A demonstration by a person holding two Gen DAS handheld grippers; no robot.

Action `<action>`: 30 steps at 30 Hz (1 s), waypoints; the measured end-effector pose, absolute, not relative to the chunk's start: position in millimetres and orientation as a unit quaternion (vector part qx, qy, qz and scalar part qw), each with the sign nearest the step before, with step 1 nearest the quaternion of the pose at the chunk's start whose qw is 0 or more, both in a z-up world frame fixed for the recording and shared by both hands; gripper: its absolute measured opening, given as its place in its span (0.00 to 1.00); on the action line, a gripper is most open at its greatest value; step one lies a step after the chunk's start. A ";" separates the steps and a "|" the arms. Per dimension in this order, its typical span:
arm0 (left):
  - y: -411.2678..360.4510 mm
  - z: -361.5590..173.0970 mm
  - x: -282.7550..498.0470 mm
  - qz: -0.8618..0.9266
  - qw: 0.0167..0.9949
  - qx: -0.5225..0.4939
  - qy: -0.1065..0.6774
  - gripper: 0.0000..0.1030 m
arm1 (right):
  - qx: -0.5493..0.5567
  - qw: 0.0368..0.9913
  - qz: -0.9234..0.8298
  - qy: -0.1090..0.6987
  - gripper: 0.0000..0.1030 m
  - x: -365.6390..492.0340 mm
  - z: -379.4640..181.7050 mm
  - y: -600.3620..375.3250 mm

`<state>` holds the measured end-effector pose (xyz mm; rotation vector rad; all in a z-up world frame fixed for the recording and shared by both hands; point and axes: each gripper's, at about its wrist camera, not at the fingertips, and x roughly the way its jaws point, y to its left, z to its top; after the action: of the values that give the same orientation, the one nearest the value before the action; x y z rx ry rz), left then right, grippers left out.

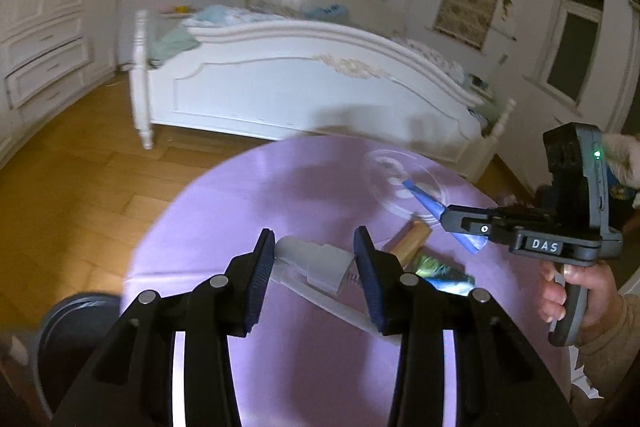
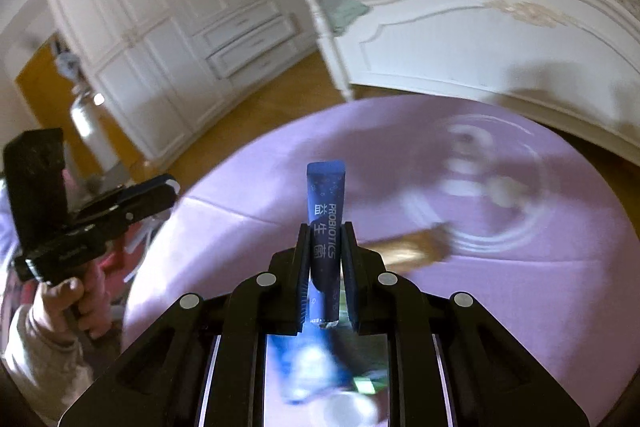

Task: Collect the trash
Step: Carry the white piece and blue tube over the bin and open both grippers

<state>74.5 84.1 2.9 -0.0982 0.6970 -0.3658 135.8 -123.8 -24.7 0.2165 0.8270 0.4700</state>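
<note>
Grey bin (image 1: 76, 331) is cut off at lower left, contents hidden. Left gripper (image 1: 314, 267) is clenched on a white crumpled wrapper (image 1: 312, 259), held above the purple table (image 1: 224, 211). A brown packet (image 1: 412, 241) and a green-blue wrapper (image 1: 444, 273) lie partly hidden behind its right finger. A blurred clear plate (image 1: 404, 179) sits further back. Right gripper (image 2: 326, 259) is clamped on a blue probiotics sachet (image 2: 326, 203), upright, lifted off the table.

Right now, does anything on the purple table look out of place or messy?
Yes. Litter lies loose on the purple table: a tan packet and a shiny green wrapper beside a clear glass plate. Each gripper already holds a piece: the right gripper a blue probiotics stick, the left gripper a crumpled white item.
</note>
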 end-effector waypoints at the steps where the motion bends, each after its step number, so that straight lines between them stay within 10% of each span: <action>1: 93.7 3.7 68.6 -0.172 0.924 -0.052 0.337 0.40 | 0.098 0.882 0.234 0.397 0.16 134.7 -21.5 -114.6; 30: 289.7 -39.2 -21.9 -0.005 0.924 -0.139 0.355 0.40 | -0.002 0.789 0.396 0.469 0.16 144.0 -38.8 176.2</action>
<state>-21.9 289.7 -39.2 -0.2860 0.7286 -0.0110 144.0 176.2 -38.8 -0.0037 1.0108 0.8520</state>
